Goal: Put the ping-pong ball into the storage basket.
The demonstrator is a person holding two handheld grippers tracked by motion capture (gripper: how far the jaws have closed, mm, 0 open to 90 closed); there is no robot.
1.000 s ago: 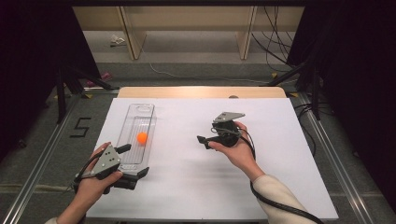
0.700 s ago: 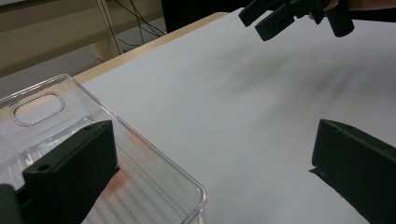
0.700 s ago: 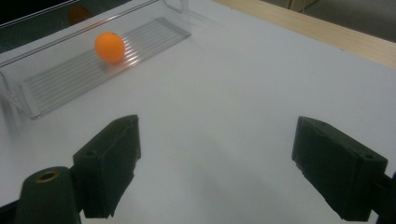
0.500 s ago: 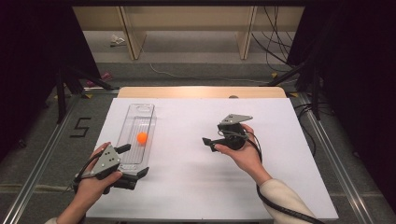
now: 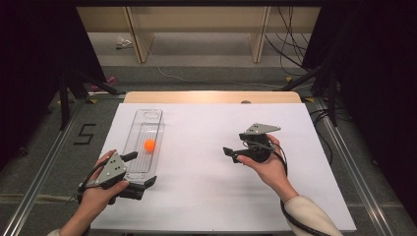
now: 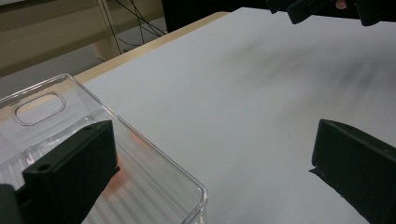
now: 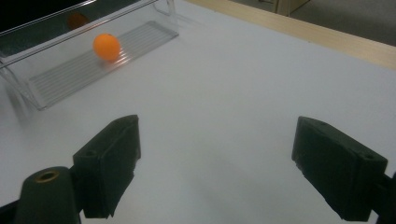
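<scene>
The right tool (image 5: 235, 155), jaws wide apart and holding nothing, has backed off toward 3 o'clock from the orange ball (image 5: 149, 144), which lies inside the clear tray (image 5: 150, 114), so the ball looks dropped off, while the left tool (image 5: 140, 169), jaws apart, sits around the tray's near corner.

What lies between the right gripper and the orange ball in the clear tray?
Only bare white table and the clear tray's near side wall separate the right gripper from the orange ball, as high view shows.
</scene>
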